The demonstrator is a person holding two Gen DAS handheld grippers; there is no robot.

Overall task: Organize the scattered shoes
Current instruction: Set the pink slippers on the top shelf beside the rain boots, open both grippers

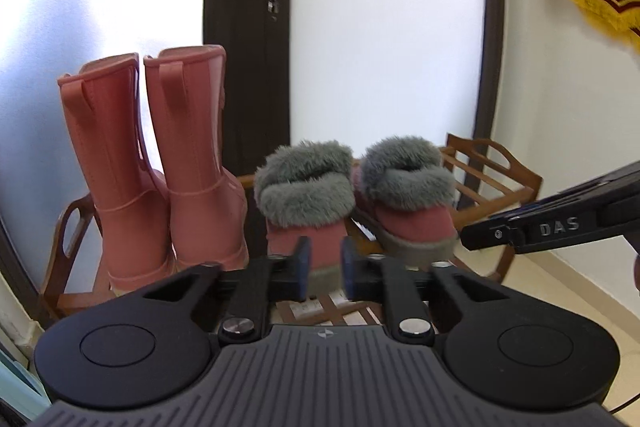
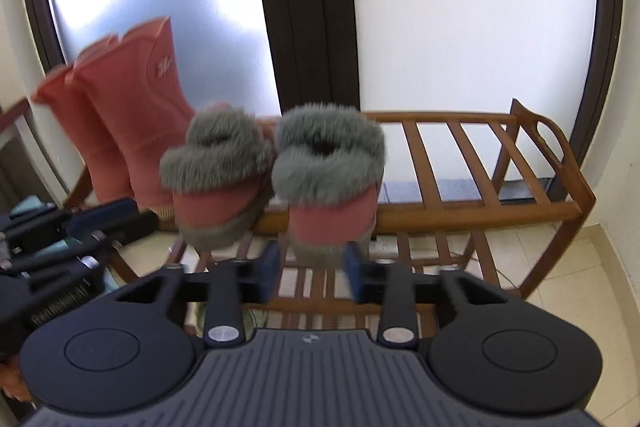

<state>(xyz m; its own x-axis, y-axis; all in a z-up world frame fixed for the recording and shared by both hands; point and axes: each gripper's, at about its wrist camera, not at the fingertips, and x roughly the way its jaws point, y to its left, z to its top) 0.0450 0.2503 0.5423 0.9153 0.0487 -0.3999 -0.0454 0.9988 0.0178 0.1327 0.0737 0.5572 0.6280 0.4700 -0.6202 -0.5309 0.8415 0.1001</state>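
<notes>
Shoes first: two fur-cuffed ankle boots, one [image 2: 218,179] on the left and one [image 2: 326,171] on the right, sit heels toward me on the top shelf of the wooden rack [image 2: 476,213], beside a pair of tall pink boots [image 1: 160,163]. My right gripper [image 2: 312,269] is spread wide around the right boot's heel, apparently not clamped. My left gripper [image 1: 324,261] stands narrowly parted in front of the other heel, holding nothing. The left ankle boot looks tilted and overhangs the front edge, so I'd nudge both heels back evenly until the soles rest flat and the pair lines up.
</notes>
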